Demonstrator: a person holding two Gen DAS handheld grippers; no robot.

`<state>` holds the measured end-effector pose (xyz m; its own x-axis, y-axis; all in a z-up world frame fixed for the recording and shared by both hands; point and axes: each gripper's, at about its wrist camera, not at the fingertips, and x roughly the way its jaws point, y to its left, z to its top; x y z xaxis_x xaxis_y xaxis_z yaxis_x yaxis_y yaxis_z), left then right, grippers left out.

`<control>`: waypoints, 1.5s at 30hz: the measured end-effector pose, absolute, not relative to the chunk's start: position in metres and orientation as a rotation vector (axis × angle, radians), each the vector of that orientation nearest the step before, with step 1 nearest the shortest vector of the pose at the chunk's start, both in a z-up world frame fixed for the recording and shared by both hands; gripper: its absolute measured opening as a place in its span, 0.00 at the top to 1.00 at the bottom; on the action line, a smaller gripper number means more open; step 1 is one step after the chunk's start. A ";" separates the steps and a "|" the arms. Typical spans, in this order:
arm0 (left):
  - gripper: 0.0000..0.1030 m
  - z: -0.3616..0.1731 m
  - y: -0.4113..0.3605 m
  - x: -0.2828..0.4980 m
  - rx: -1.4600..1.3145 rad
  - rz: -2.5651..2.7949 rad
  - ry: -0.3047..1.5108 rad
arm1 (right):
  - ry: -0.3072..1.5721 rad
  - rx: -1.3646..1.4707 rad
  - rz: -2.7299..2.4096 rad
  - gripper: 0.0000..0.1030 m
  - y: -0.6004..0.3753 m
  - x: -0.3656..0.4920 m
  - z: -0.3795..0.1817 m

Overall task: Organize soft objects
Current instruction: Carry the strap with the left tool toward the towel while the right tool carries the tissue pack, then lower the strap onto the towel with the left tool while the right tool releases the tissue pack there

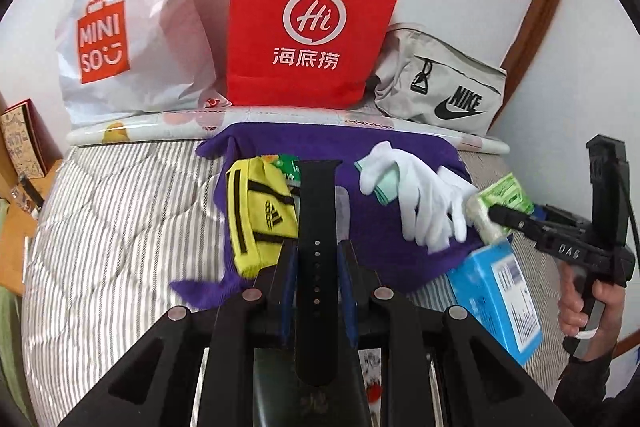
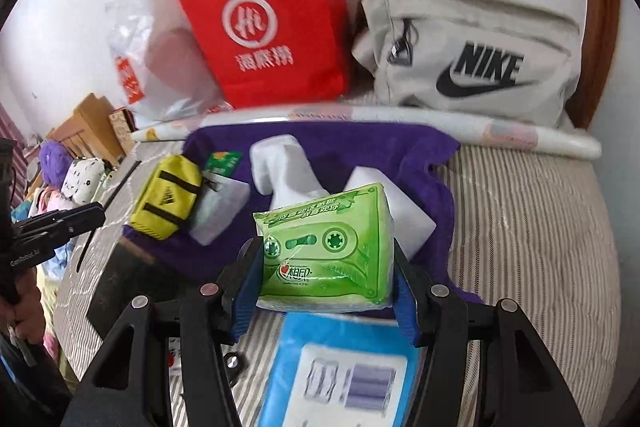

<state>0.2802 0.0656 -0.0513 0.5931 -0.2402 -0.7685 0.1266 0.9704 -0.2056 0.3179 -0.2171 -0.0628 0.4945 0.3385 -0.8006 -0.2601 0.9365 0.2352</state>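
Note:
My left gripper (image 1: 317, 251) is shut on a black watch strap (image 1: 318, 211) and holds it upright above the purple cloth (image 1: 384, 247). My right gripper (image 2: 326, 267) is shut on a green tissue pack (image 2: 326, 251), which also shows in the left wrist view (image 1: 496, 207), held just over the cloth's right edge (image 2: 424, 155). On the cloth lie a yellow pouch (image 1: 260, 211), white gloves (image 1: 424, 199) and a small green packet (image 1: 286, 163). The pouch (image 2: 166, 197) and gloves (image 2: 288, 171) also show in the right wrist view.
A red paper bag (image 1: 312, 27), a white Miniso bag (image 1: 132, 39) and a grey Nike bag (image 1: 444, 83) stand at the back against the wall. A blue box (image 1: 500, 299) lies on the striped bedcover (image 1: 112, 227) under the right gripper.

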 end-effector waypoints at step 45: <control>0.56 -0.102 0.041 0.380 -0.143 -0.169 1.103 | 1.077 0.021 0.390 0.36 -0.207 0.356 -0.095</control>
